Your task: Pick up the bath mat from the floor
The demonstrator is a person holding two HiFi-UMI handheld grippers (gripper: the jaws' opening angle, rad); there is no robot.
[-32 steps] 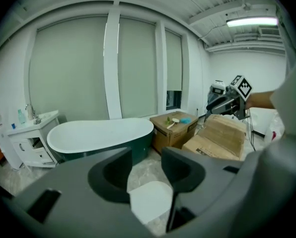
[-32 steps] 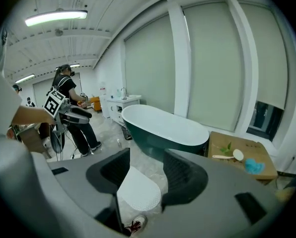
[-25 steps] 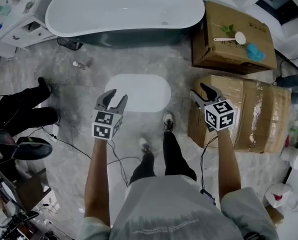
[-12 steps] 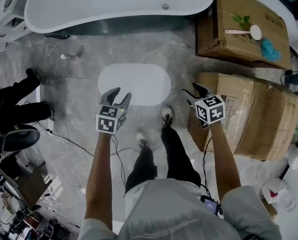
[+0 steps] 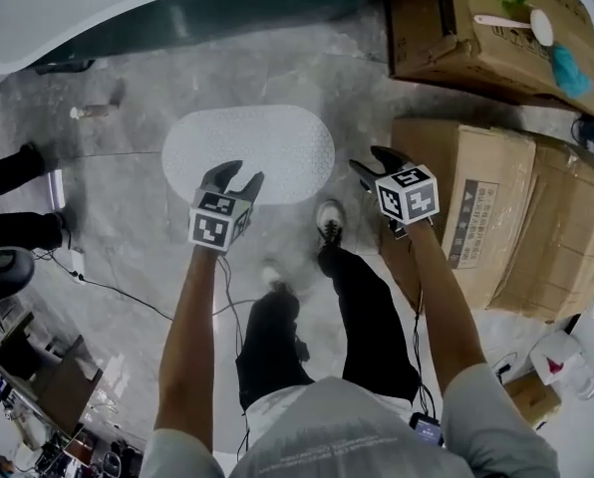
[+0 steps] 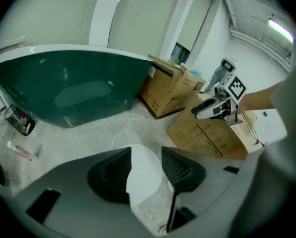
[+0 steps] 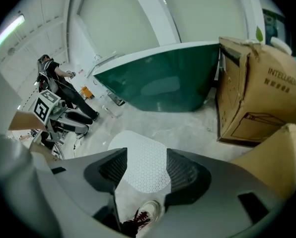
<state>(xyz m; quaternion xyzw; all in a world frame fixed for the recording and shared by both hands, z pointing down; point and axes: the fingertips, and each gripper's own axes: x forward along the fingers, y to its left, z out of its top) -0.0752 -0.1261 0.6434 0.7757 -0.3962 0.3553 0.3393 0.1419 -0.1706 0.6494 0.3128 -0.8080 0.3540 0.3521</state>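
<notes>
The white bath mat [image 5: 267, 145] lies flat on the floor [image 5: 148, 257], at 6 o'clock from the bathtub [image 5: 128, 8]. The left hand-held gripper [image 5: 237, 175] hangs released and empty over the mat's 6 o'clock edge. The right hand-held gripper [image 5: 369, 160], at the mat's 4 o'clock, is opening its jaws with nothing between them.

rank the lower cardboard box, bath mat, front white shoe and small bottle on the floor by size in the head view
1. lower cardboard box, though it stands nearer the camera
2. bath mat
3. front white shoe
4. small bottle
</notes>
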